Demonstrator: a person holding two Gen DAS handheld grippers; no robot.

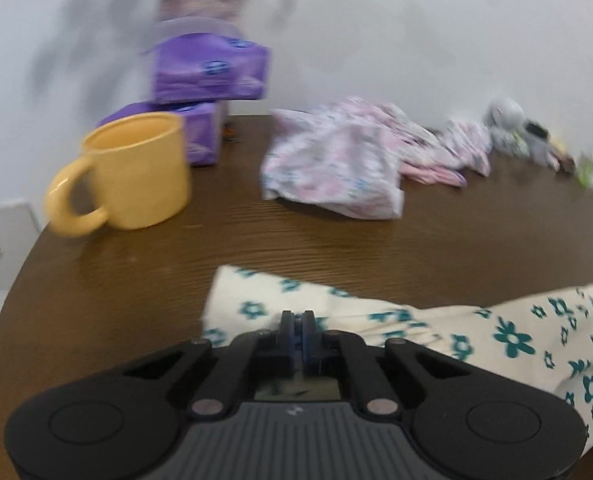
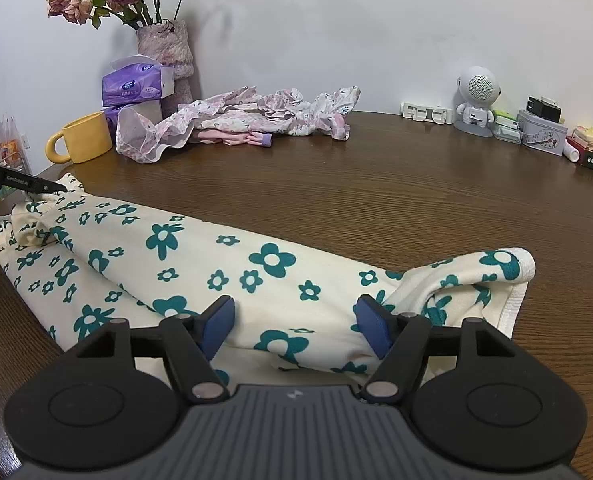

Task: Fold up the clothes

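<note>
The dark brown wood-grain table (image 2: 376, 200) takes up most of both views. Stretched across its near side is a cream cloth garment printed with teal flowers (image 2: 200, 264), lying in a long rumpled roll with one end bunched up on the right. Further back against the white wall sits a crumpled pile of pink-and-white floral clothes (image 2: 256, 116), well apart from the cream one.

The right gripper (image 2: 294, 320) hovers low over the near edge of the cream garment with its blue-padded fingers spread wide, not pinching anything. The left gripper (image 1: 297, 322) has its fingers pressed together, clamped on the garment's far-left end; from the right wrist view you can see its black tip (image 2: 36, 185) sitting right at that corner.

Smaller stuff: a stack of purple tissue packs (image 1: 208, 76) beside a yellow ceramic mug (image 1: 136, 172), and a little white robot-shaped speaker (image 2: 476, 100) near the wall on the right.
</note>
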